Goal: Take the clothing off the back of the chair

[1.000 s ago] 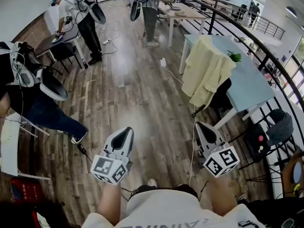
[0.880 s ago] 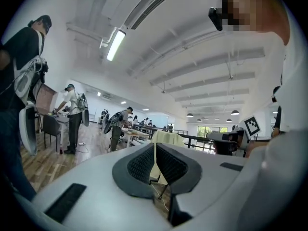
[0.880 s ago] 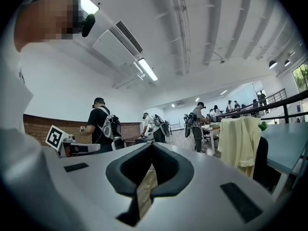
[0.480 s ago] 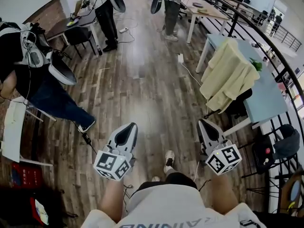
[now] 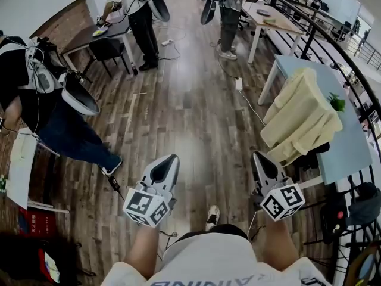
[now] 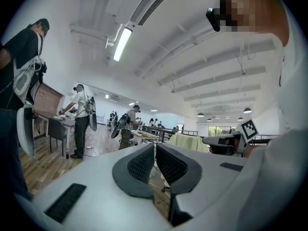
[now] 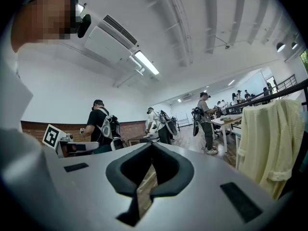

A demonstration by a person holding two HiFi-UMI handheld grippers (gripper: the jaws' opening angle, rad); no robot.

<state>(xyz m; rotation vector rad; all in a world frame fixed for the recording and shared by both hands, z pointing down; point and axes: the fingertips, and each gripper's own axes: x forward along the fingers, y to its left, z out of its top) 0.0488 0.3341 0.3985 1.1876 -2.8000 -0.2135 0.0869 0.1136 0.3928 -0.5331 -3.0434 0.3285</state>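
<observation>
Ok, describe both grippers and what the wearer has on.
Both the left gripper and right gripper are pale grey tapered shells with dark pads inside. Each carries a cube of black-and-white square markers at the back. The shirt is light and short-sleeved, with printed letters.

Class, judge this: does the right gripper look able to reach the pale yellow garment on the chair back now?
Probably not yet: the right gripper is short of the garment, jaws shut. Only bare floor lies between, so stepping closer should do.
</observation>
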